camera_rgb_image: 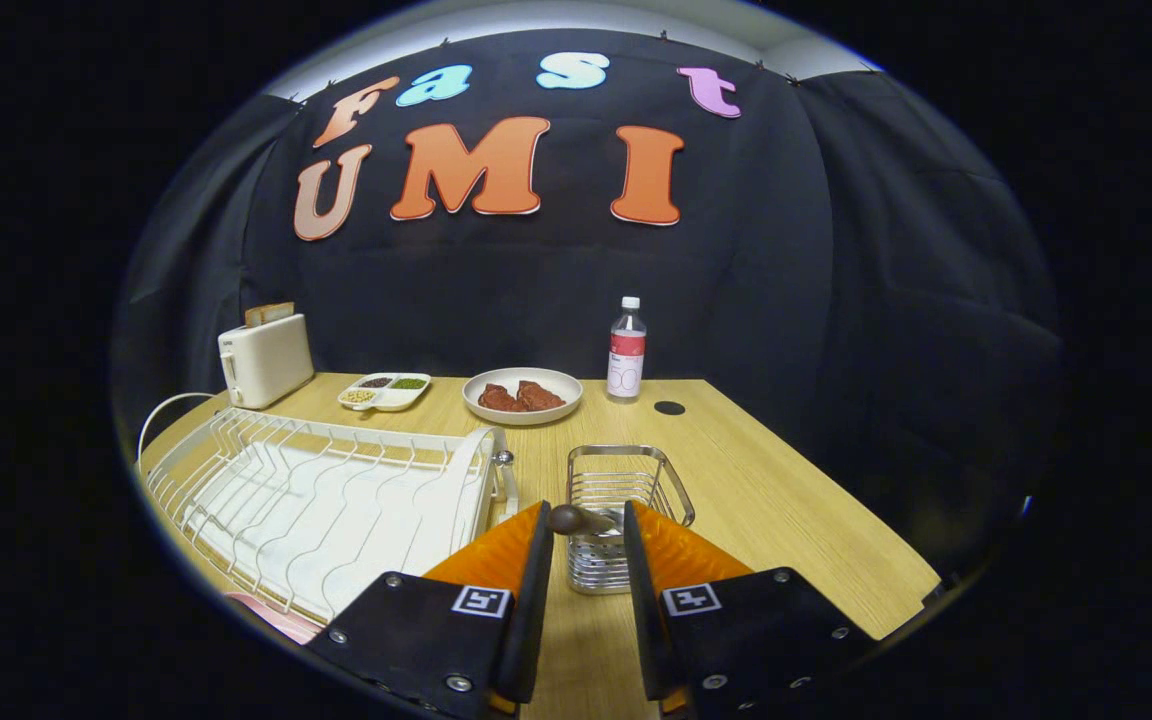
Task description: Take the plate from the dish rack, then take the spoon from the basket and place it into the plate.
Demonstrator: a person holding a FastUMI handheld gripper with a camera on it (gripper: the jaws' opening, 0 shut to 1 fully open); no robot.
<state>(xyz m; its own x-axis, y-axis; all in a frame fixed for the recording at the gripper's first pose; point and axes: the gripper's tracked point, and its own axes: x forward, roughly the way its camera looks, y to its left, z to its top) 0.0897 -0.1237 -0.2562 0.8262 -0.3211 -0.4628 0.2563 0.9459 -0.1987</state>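
Note:
My gripper (586, 520) sits just in front of the wire metal basket (636, 480) on the wooden table. The spoon's dark brown handle (576, 519) sticks up out of the basket and lies across the narrow gap between my fingertips. Its rounded end is against the left finger and its shaft reaches the right one, so the fingers are shut on it. The spoon's bowl is hidden inside the basket. The white wire dish rack (316, 490) stands to the left of my fingers. A pale pink rim, possibly the plate (271, 612), shows in front of the rack, left of my left finger.
At the back of the table stand a white toaster (266, 358), a divided white dish (385, 391) of beans, a round plate with brown meat pieces (522, 396) and a clear bottle (626, 350). A dark round hole (669, 408) lies near the bottle. The table's edge runs down the right.

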